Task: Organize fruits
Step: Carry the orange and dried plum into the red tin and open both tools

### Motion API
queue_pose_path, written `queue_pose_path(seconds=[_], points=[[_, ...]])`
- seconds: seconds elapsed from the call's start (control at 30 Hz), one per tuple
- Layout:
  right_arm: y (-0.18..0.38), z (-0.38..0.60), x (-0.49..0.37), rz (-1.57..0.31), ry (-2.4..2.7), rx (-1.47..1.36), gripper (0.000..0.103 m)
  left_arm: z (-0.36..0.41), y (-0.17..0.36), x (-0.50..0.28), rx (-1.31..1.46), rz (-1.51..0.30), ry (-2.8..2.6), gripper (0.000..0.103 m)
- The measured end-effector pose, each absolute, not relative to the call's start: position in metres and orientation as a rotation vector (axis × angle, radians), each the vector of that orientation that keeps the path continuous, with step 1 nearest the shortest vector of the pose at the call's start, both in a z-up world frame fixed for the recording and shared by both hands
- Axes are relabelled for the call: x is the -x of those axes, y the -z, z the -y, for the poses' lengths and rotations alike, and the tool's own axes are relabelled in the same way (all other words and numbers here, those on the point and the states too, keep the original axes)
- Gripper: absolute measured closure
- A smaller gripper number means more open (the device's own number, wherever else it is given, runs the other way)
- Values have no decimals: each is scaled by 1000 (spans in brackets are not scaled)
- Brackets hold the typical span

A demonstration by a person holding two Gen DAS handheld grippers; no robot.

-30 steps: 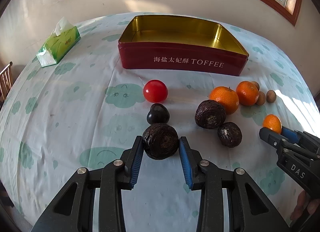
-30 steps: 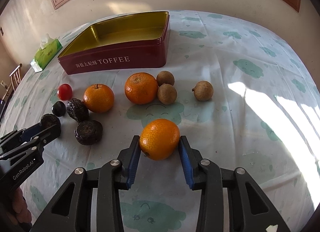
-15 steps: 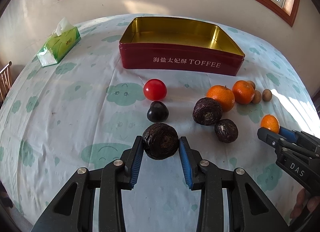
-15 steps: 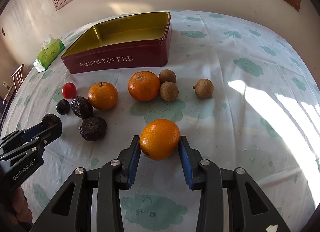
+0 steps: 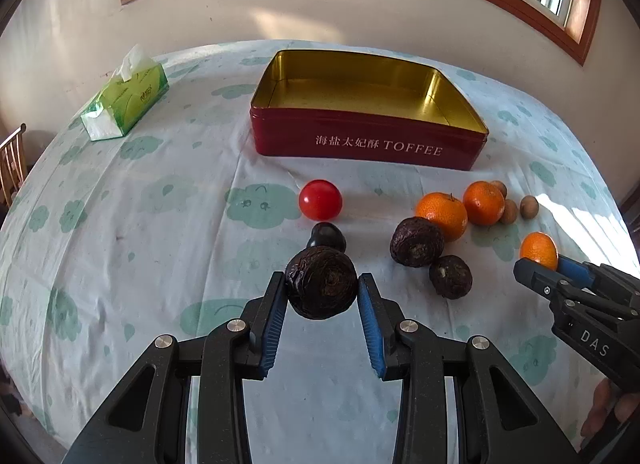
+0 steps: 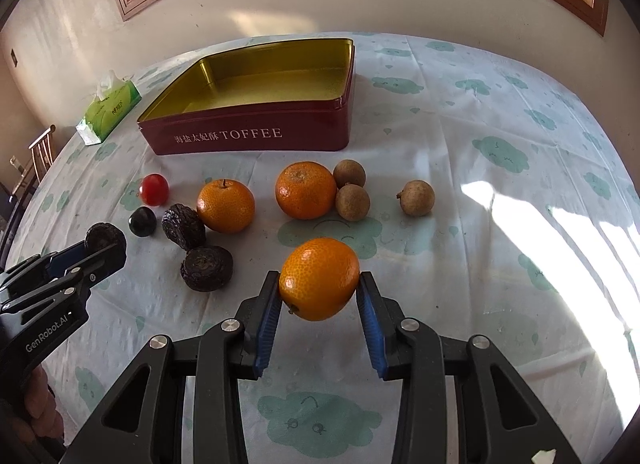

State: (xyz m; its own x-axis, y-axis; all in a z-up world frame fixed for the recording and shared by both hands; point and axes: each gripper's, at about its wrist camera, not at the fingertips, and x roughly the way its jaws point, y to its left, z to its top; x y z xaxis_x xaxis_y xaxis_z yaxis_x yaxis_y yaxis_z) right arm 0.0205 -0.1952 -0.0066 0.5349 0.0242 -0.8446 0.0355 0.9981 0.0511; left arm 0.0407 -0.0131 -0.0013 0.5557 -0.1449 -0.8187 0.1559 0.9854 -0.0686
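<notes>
Both fruits now lifted off cloth; left gripper [image 5: 322,284] clamps dark wrinkled fruit [image 5: 321,288]; right gripper [image 6: 319,284] clamps orange [image 6: 319,278]; toffee tin [image 6: 256,135] next.

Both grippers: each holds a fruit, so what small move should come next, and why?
Probably carry both toward the empty red toffee tin: the left gripper clamps a wrinkled dark fruit, the right gripper a small orange mandarin.
</notes>
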Motion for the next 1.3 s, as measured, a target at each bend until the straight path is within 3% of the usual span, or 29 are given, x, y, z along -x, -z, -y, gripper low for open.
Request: queue_pose_path(seconds=[0.73, 1.3], points=[[-52, 189, -108, -872, -37, 11, 67, -12, -55, -146, -9, -812, 153, 66], [-15, 180, -178, -955, -58, 47, 67, 11, -16, -222, -95, -906, 142, 66]])
